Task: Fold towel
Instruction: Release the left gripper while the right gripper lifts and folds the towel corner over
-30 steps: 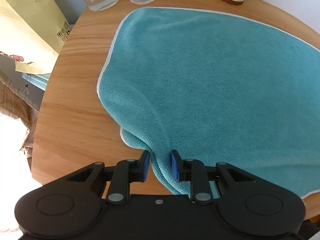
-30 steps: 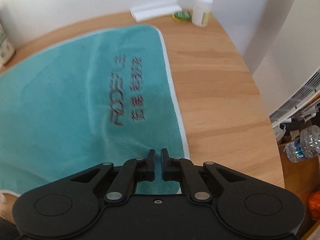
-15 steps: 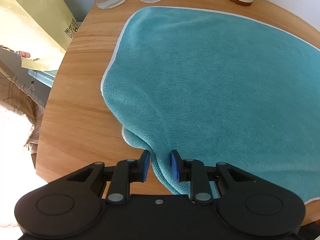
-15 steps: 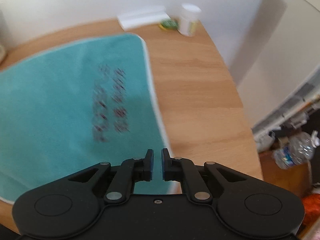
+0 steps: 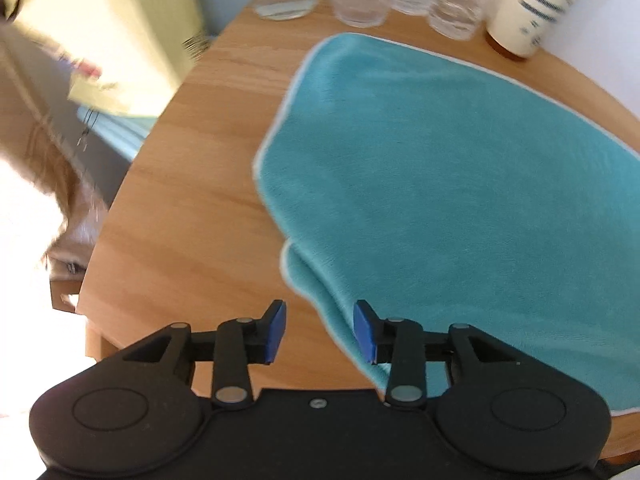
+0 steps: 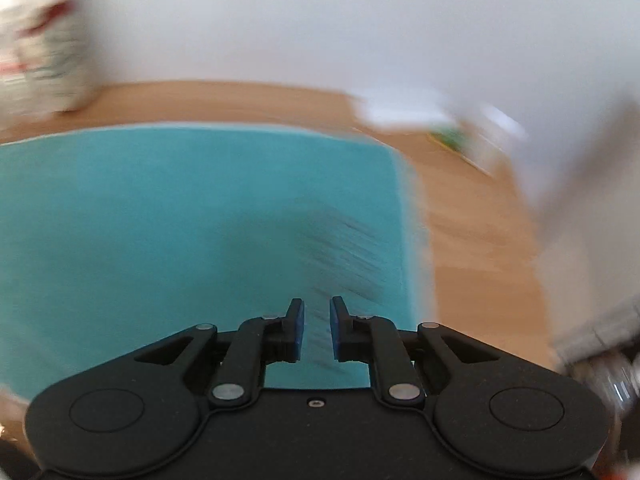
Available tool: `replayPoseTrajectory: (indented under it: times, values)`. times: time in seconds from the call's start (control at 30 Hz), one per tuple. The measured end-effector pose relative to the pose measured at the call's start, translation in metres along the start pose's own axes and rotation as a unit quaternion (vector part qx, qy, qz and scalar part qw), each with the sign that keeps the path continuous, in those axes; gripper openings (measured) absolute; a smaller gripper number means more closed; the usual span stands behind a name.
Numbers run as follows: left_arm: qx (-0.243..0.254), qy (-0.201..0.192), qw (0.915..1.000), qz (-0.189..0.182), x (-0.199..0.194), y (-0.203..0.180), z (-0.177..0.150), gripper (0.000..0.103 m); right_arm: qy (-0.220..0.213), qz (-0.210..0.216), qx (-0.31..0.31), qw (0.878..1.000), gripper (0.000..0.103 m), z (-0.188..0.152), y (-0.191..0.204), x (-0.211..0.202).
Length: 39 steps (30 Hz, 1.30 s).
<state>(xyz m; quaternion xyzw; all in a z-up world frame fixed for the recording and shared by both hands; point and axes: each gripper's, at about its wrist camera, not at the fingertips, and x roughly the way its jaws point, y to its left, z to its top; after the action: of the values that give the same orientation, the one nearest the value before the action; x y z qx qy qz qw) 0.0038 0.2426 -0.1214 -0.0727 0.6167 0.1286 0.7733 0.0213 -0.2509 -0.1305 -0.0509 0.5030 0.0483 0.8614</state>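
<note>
Towel (image 5: 460, 184): teal, flat on the desk (image 5: 192, 200), doubled near corner just right of my left hand-held gripper (image 5: 320, 328), whose jaws are wide apart and empty; my right hand-held gripper (image 6: 316, 328), slightly parted and empty, hovers over the towel's right edge.

Motion blur smeared the dark lettering (image 6: 344, 248) on the towel (image 6: 160, 220) and the far right clutter (image 6: 460, 132) beyond recognition.

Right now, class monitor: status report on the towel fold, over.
Left hand-held gripper open, towel edge between fingers. Right hand-held gripper open above towel. Glasses beyond it.
</note>
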Motion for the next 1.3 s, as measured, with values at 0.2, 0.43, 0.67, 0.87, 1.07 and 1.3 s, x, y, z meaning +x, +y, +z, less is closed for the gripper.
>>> replayPoseTrajectory:
  times: [0.2,0.43,0.67,0.87,1.07,1.3]
  values:
    - [-0.051,-0.002,0.9986,0.016,-0.007,0.046,-0.021,0.043,-0.022,0.190,-0.153,0.970,0.033,0.042,0.169,-0.006]
    - [-0.100,0.005,0.9949,0.017,-0.006,0.087,-0.048,0.045,-0.007,0.291,-0.265,0.919,0.034,0.036,0.322,0.001]
    - [-0.075,-0.014,0.9971,0.001,-0.003,0.097,-0.049,0.045,0.006,0.273,-0.323,0.906,0.037,0.016,0.398,0.016]
    - [-0.034,-0.029,0.9988,-0.019,0.000,0.093,-0.043,0.047,0.042,0.258,-0.320,0.911,0.010,0.011,0.414,0.029]
    - [-0.015,-0.029,0.9983,-0.049,0.011,0.090,-0.033,0.047,0.050,0.284,-0.249,0.925,0.008,0.028,0.393,0.029]
    - [0.032,-0.044,0.9926,-0.109,0.024,0.073,-0.022,0.059,0.080,0.283,-0.137,0.946,0.008,0.043,0.362,0.052]
